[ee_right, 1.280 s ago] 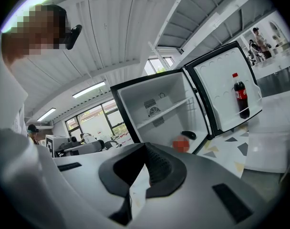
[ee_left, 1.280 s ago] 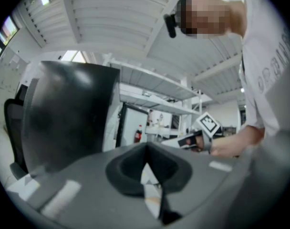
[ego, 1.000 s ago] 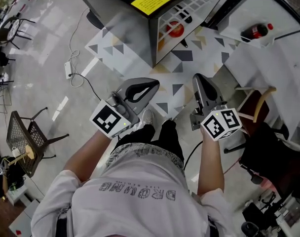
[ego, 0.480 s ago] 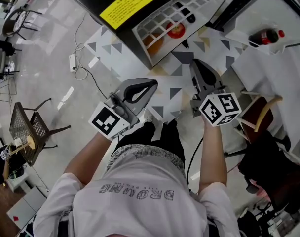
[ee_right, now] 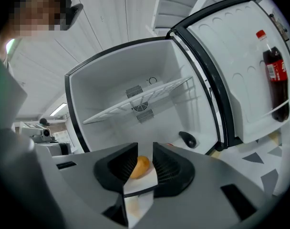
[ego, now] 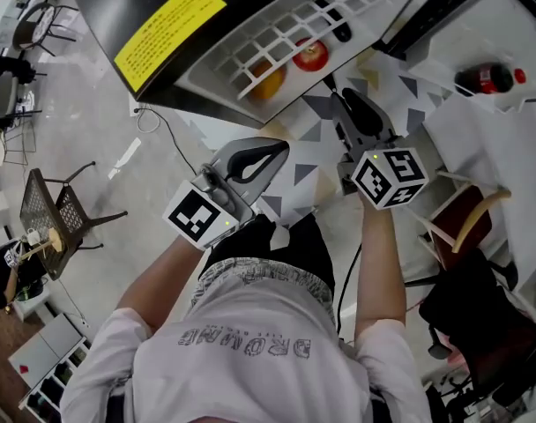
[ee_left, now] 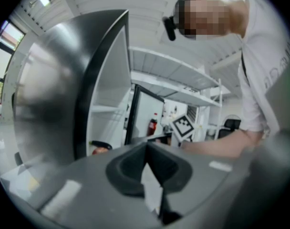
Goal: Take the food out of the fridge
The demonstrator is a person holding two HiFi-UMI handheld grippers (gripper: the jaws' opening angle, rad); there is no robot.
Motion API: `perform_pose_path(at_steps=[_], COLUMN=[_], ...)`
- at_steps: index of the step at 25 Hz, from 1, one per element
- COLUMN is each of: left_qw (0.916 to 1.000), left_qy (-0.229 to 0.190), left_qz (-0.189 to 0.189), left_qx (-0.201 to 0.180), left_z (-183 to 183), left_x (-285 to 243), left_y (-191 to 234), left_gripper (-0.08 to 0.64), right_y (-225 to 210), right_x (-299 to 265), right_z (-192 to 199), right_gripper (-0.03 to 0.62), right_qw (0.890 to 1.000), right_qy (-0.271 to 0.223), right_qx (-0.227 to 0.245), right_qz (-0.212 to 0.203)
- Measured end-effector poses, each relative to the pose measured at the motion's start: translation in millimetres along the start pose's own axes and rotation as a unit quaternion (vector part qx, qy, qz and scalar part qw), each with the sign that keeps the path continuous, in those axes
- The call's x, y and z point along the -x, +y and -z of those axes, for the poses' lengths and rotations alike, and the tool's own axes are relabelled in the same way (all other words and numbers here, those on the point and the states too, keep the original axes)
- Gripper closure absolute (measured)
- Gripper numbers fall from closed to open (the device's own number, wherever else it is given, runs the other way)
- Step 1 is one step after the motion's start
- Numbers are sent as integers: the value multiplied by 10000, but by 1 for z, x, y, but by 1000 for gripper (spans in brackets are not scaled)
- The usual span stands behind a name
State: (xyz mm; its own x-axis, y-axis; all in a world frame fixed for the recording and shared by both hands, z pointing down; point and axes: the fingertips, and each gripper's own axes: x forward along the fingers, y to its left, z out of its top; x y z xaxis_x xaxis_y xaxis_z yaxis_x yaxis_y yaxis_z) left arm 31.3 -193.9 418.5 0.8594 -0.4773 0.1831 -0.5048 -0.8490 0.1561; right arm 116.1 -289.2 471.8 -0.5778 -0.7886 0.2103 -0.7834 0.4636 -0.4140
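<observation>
Orange food (ego: 266, 84) sits low inside the open fridge (ee_right: 111, 80), left of a red fruit (ego: 310, 55). Our right hand-held gripper (ego: 349, 104) is opening its jaws, empty, near the fridge but not touching anything. Our left hand-held gripper (ego: 270, 151) is closed on nothing.

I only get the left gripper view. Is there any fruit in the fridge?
Observer: Yes, an orange fruit lies at the bottom, under the wire shelf.
Operator: Which gripper is nearer the fridge?
Observer: The right gripper; the left gripper hangs back.
Operator: Has it grabbed the fruit?
Observer: No. Its jaws are opening with nothing on the pads; the fruit lies farther in.
</observation>
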Motion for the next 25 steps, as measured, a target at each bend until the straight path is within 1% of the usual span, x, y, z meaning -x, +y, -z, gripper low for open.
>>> perform_pose_path(at_steps=[4, 7, 11, 16, 21, 25], left_qw=[9999, 9997, 9993, 9989, 9986, 9986], left_qy=[6, 31, -16, -58, -65, -49], left_qz=[-136, -228, -346, -456, -503, -517], left_qx=[52, 105, 137, 84, 113, 109], left_z=[5, 11, 13, 19, 28, 33], left_x=[-12, -18, -27, -34, -41, -44], left_y=[4, 7, 11, 14, 16, 16], left_gripper=[552, 552, 552, 552, 552, 552], right_y=[-17, -23, -31, -38, -42, -46], right_x=[-14, -26, -44, -64, -81, -93], right_z=[4, 6, 12, 21, 35, 42], right_gripper=[488, 470, 421, 373, 334, 313], right_qw=[9999, 9995, 9978, 9938, 9885, 9825], right_qy=[86, 152, 291, 402, 609, 699], right_qx=[18, 161, 518, 976, 1302, 1674], right_qz=[-99, -208, -289, -341, -461, -413])
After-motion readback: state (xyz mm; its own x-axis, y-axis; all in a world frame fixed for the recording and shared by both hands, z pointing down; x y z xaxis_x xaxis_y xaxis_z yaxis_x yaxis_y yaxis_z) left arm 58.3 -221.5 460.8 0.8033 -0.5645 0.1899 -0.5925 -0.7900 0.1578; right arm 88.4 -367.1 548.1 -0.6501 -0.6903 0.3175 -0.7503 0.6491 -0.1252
